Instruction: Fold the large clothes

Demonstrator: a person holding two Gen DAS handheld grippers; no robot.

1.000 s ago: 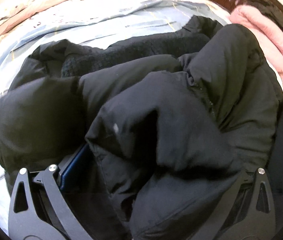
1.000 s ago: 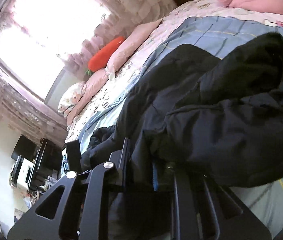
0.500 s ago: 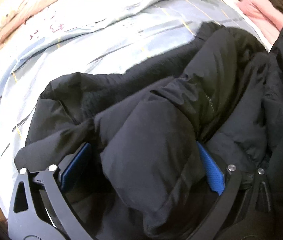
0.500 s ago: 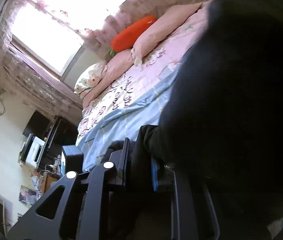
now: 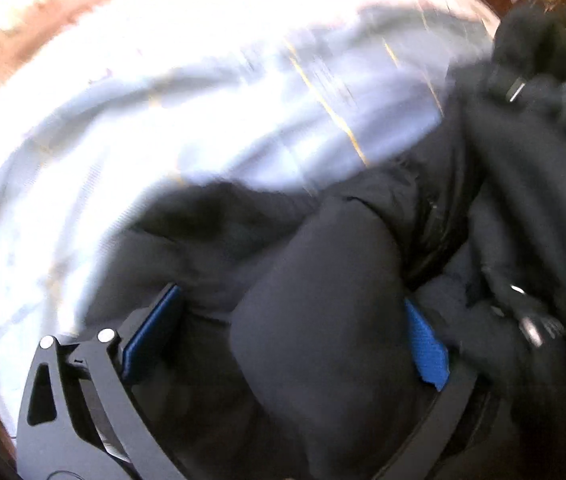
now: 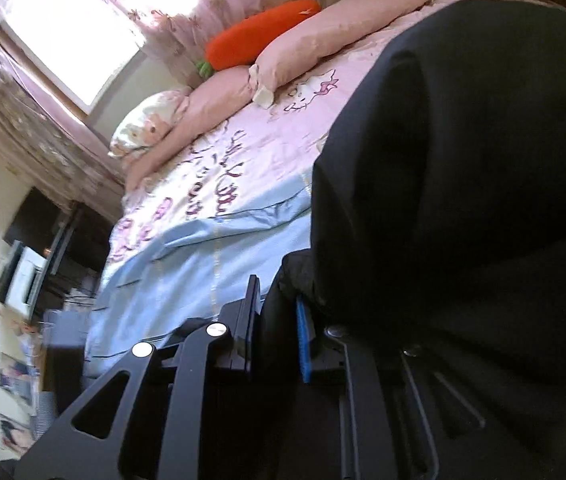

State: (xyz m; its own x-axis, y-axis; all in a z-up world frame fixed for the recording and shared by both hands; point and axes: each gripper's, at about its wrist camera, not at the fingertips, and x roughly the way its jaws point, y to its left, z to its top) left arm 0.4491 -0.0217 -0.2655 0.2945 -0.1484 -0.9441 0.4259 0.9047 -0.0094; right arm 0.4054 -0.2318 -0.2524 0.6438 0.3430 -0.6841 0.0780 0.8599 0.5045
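Both claws pinched black jacket (image 5: 323,300): left claw (image 5: 291,332) round thick fold, right claw (image 6: 275,320) on thin edge; bulk hung right of right claw, above bed (image 6: 203,248).

The pink printed bedsheet (image 6: 243,168) carries purple cursive lettering, too distorted to read. A cartoon cat face is printed beside it. No other text is legible.

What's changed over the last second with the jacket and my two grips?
The black jacket has been gathered and lifted off the blue sheet, now filling the right view. Left gripper stays around a thick fold; right gripper stays clamped on fabric. Carrot pillow unmoved.
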